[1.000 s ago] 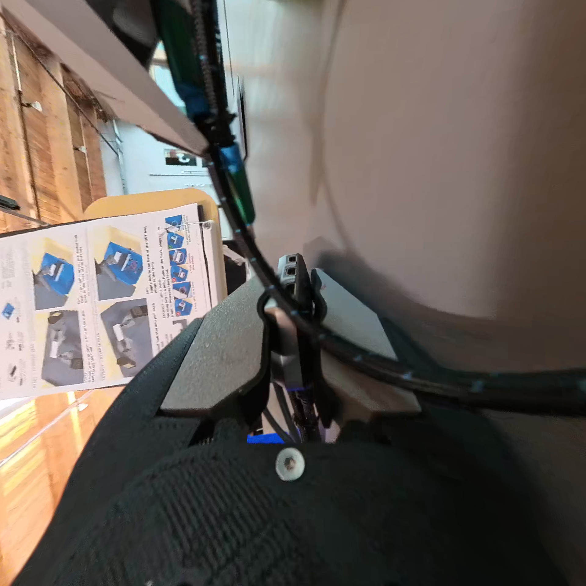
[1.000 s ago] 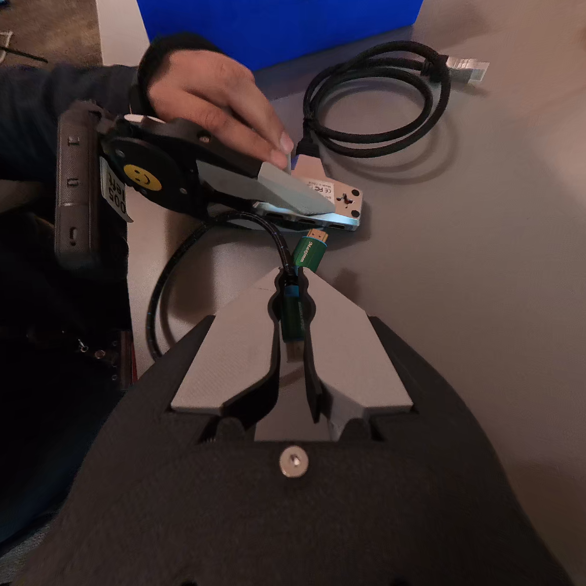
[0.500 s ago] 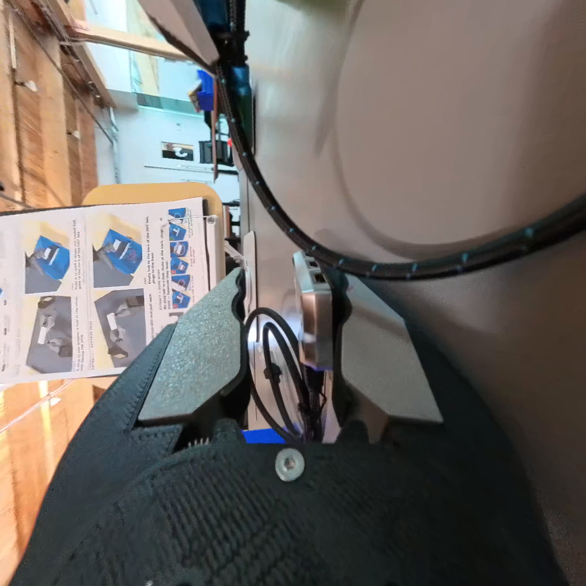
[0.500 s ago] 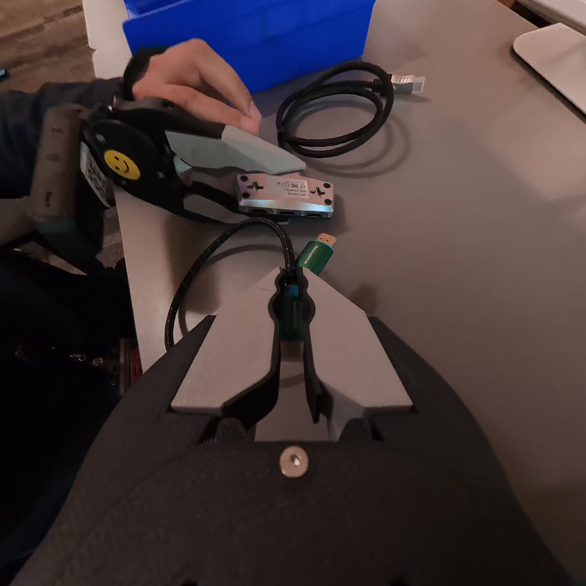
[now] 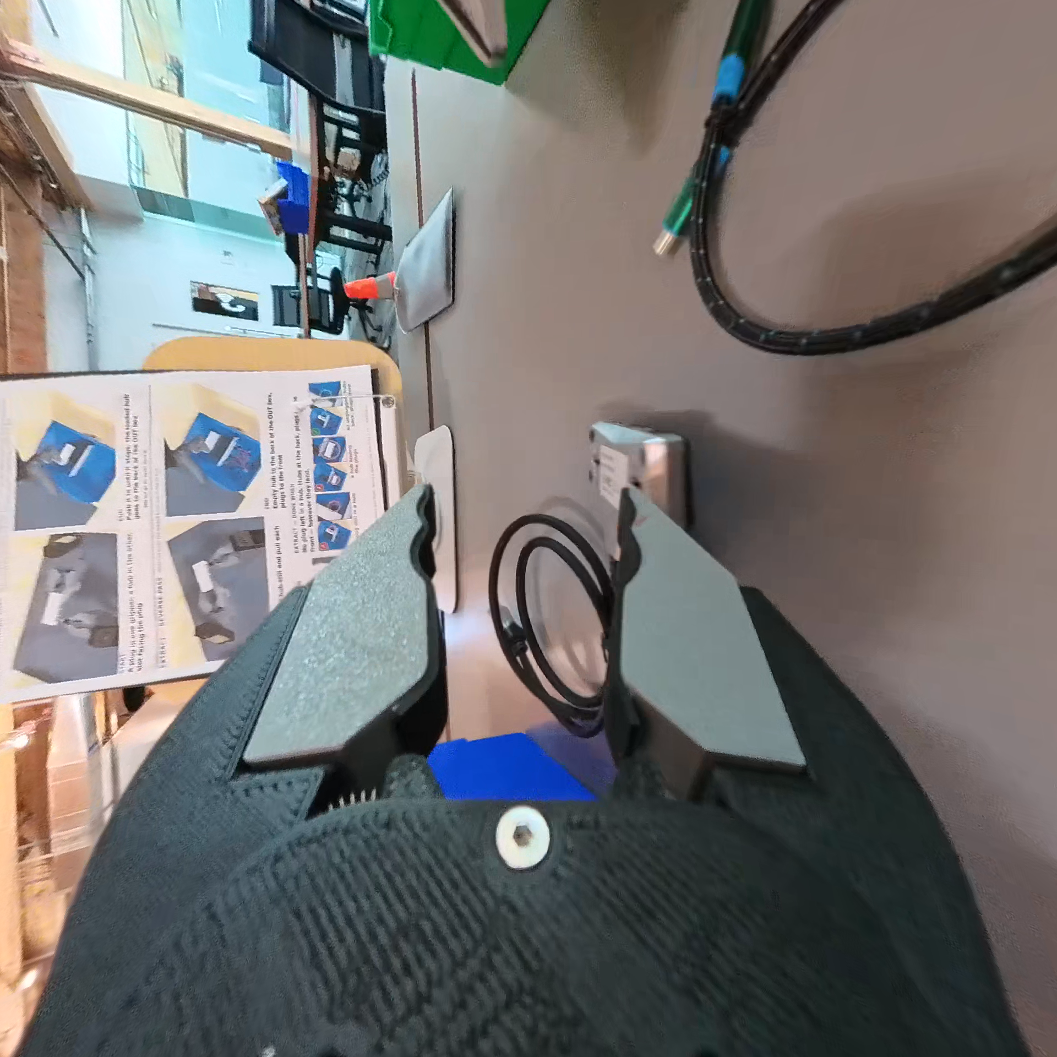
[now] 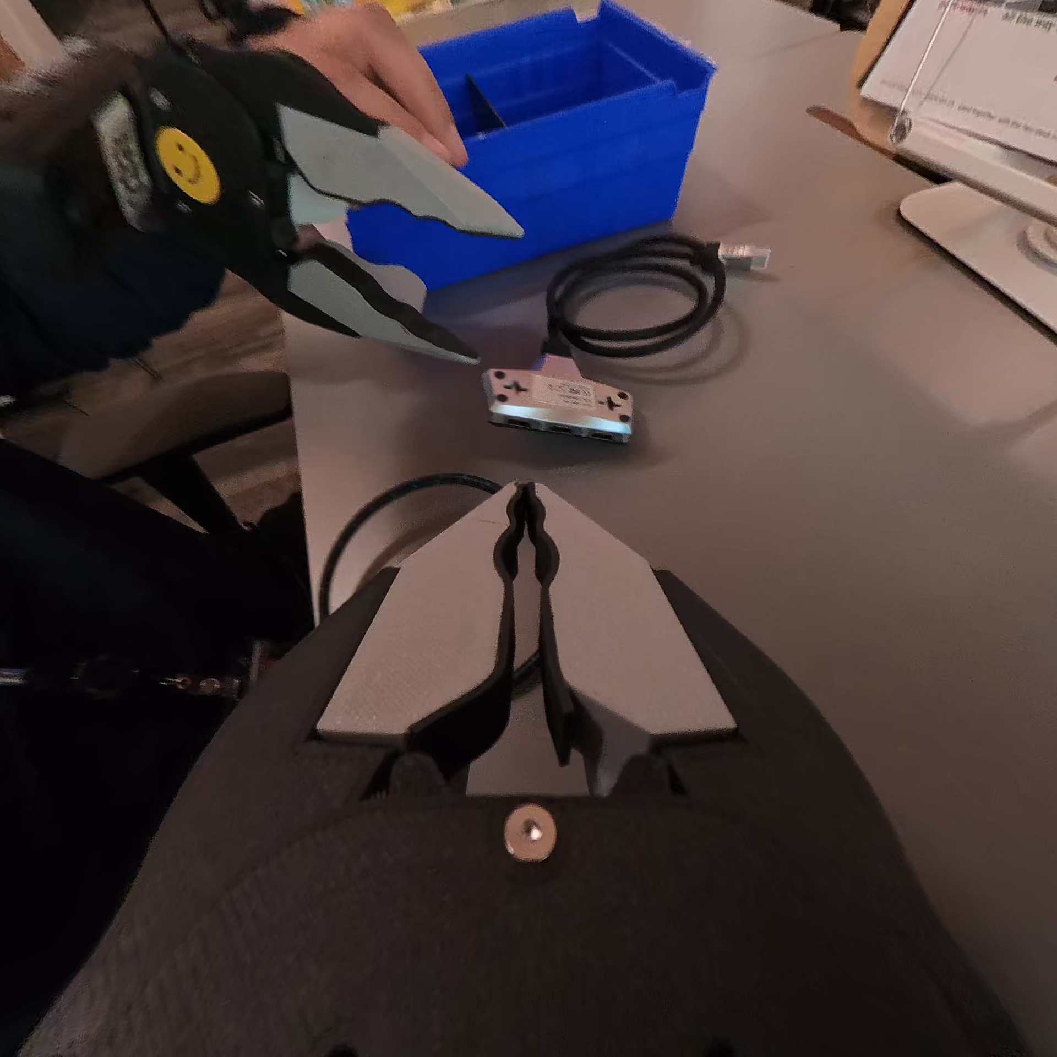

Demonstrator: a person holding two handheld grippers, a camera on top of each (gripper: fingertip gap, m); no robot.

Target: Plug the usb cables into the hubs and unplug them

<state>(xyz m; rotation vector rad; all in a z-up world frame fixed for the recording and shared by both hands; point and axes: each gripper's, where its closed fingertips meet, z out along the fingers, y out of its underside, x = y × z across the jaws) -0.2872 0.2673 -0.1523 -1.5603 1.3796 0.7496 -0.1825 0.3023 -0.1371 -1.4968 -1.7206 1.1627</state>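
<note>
A silver hub (image 6: 560, 406) lies flat on the grey table (image 6: 801, 515), its thin black cable (image 6: 635, 297) coiled behind it. My left gripper (image 6: 497, 291) is open and empty, held by a hand just left of and above the hub. In the left wrist view the left gripper (image 5: 523, 503) is open, with the hub (image 5: 640, 475) past its right fingertip and the coil (image 5: 549, 618) between the fingers. My right gripper (image 6: 523, 492) is shut with nothing seen in it. A braided black cable (image 6: 366, 520) runs under it. Its green plug (image 5: 680, 211) lies on the table.
A blue bin (image 6: 572, 143) stands behind the hub near the table's left edge. A white stand base (image 6: 972, 223) and a picture sheet in a holder (image 6: 972, 86) are at the right. A green bin (image 5: 446, 28) sits farther off. A person's dark sleeve is at the left. Across from one pair of fingers to the other is roughly 12 cm.
My left gripper has opened, let go of the hub and drawn back. My right gripper no longer holds the green plug, has shut and has pulled away from the hub.
</note>
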